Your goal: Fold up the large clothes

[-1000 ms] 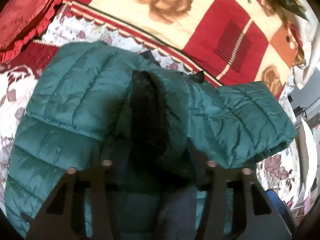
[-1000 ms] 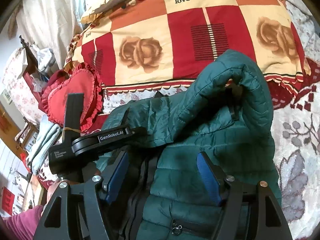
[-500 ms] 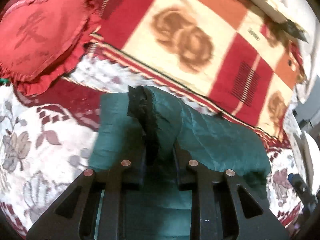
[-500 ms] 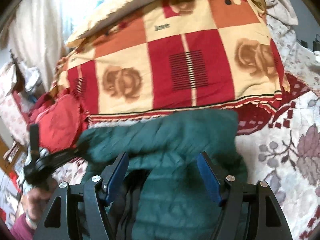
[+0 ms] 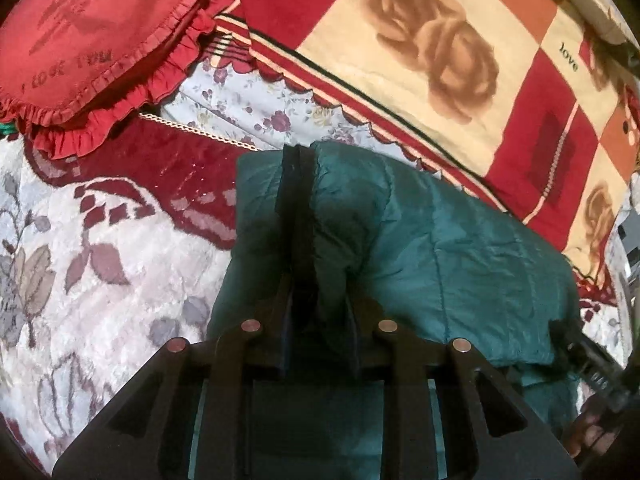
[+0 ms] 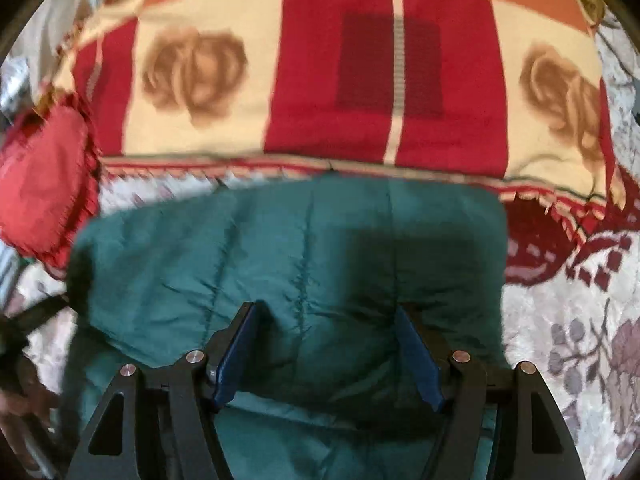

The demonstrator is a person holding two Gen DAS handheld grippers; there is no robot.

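left edge: red heart-shaped cushion (image 5: pixel 92 36) with a ruffled border and some stitched lettering, sitting up in the far-left corner of the bed. it also shows at the left of the right wrist view, blurry there

bedspread: white-grey floral bedspread (image 5: pixel 100 272) with dark red leaf and diamond patterns, covers the bed under everything

left gripper: left gripper (image 5: pixel 316 312) has its jaws narrow and just starting to ease apart, a fold of the jacket with its dark edging pinched up between them. pads are pretty much buried in fabric so can't see them clearly, but the fold stands up like it's clamped

jacket: teal quilted puffer jacket (image 5: pixel 440 248) lies bunched in the middle of the bed on the bedspread, near edge under both grippers, far edge right up against the blanket's scalloped trim. the dark edging (image 5: pixel 298 200) runs up from the left jaws as a ridge

right gripper: right gripper (image 6: pixel 326 340) jaws stand wide, blue pads (image 6: pixel 236 352) on either side of a puffy hump of jacket. looks like the pads touch the fabric on both sides, but can't tell if they're really squeezing it. that view is motion-blurred

blanket: red, cream and orange checked blanket (image 5: pixel 460 80) with brown roses and the word "love", folded across the far side of the bed

right edge: a bit of the other gripper (image 5: pixel 600 372) and a hand (image 5: pixel 592 436) peek in at the lower right of the left wrist view
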